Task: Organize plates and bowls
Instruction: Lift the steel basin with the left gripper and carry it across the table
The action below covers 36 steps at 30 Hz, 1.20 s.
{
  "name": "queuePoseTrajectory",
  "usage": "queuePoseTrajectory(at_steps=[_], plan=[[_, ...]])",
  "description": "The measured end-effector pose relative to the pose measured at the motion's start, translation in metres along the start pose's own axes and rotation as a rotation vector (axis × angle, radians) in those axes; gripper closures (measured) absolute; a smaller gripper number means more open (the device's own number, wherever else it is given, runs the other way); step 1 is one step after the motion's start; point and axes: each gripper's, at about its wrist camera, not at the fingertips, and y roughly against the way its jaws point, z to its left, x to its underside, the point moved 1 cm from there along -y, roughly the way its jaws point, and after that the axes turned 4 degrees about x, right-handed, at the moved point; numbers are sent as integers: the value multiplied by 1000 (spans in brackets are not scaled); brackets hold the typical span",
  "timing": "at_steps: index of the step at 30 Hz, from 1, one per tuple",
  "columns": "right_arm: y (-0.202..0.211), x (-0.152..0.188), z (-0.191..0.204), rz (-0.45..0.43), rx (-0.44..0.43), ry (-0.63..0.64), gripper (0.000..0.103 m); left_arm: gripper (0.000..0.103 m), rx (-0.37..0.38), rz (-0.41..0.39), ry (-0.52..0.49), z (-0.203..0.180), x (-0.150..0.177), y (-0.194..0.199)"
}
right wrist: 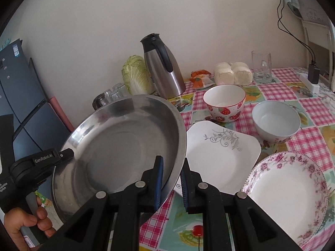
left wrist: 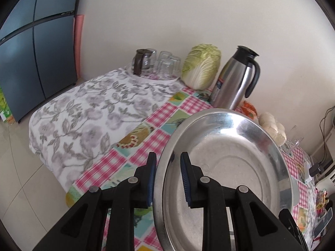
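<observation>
A large steel basin [left wrist: 226, 150] hangs tilted above the checked tablecloth, held by both grippers. My left gripper [left wrist: 168, 156] is shut on its left rim, one pad inside and one outside. In the right wrist view my right gripper [right wrist: 172, 161] is shut on the right rim of the basin [right wrist: 125, 142], and the left gripper [right wrist: 62, 154] clamps the opposite edge, with a hand [right wrist: 25, 223] on its handle. On the table lie a white square plate [right wrist: 219, 152], a floral round plate [right wrist: 286, 190], a strawberry bowl [right wrist: 225, 102] and a pale blue bowl [right wrist: 275, 121].
Along the wall stand a steel thermos jug [right wrist: 163, 67], a cabbage [right wrist: 136, 75], wrapped buns [right wrist: 232, 73] and a glass mug [right wrist: 261, 67]. Upturned glasses on a tray [left wrist: 159, 64] sit at the far end of a floral cloth [left wrist: 94, 108]. A blue fridge [left wrist: 31, 52] stands left.
</observation>
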Motion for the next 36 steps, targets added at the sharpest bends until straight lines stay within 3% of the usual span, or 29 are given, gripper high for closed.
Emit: queuePoseTrajectory(at_steps=[13,21,30,36], plan=[[37,-25,-56,-134,73,-83,86,79,94,-9,-107,-86,-4,0],[45,-33,-95,-157,119,-161,86,79,133,-12,-183,-134,2,-7],[47,-35,-125,-164,163,-213,86,79,179,44,-214,-156,18,-26],[30,-28,-131,-109,177,-217,86,79,145,117,-206,-147,33,-50]])
